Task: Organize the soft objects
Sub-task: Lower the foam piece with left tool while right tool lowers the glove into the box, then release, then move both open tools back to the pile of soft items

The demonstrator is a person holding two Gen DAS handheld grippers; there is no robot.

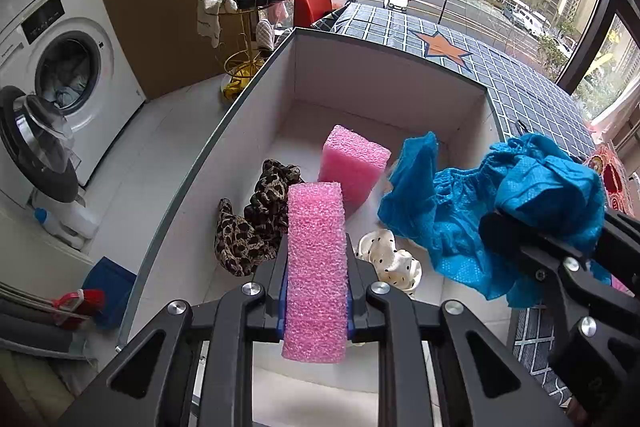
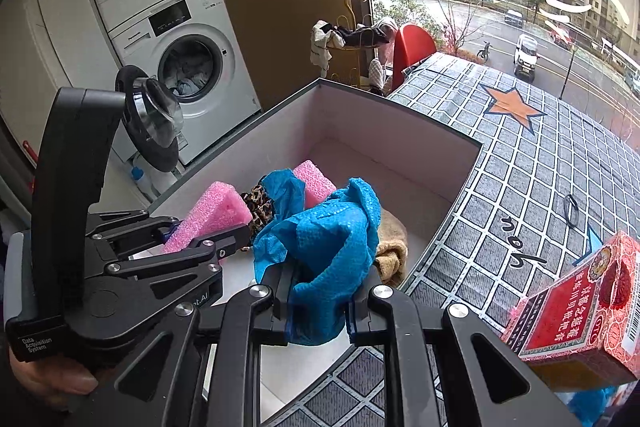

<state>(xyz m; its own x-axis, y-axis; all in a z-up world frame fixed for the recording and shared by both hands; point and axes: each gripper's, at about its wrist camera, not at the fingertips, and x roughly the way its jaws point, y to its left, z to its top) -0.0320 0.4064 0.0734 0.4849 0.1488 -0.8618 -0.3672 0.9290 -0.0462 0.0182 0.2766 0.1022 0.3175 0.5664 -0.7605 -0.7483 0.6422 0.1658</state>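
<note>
1. We see the left claw (image 1: 316, 291) clamped tight on a pink foam block (image 1: 316, 267), which stands upright between its pads over the near part of the white box (image 1: 256, 131).
2. We see the right claw (image 2: 318, 311) closed on a bunch of blue cloth (image 2: 332, 247); the crumpled fabric spills up and out above its fingers, also over the box.
3. In the left wrist view the right claw comes in from the right edge, the blue cloth hanging from it just inside the box's right wall.
4. Inside the box lie a second pink foam block (image 1: 354, 163), a leopard-print scrunchie (image 1: 256, 223) to its left, and a white polka-dot scrunchie (image 1: 394, 259) near the held block.
5. From the right wrist view we also make out a tan cloth (image 2: 392, 247) on the box floor, partly hidden behind the blue cloth.
6. The box sits on a desk covered with a grid-pattern cloth (image 2: 520, 167) bearing an orange star (image 2: 510, 105).
7. A red carton (image 2: 588, 307) with printed characters rests on that cloth at the right, and a black hair tie (image 2: 570, 211) lies beyond it.
8. A washing machine (image 2: 188, 67) with its door open stands on the left, laundry visible inside.
</note>
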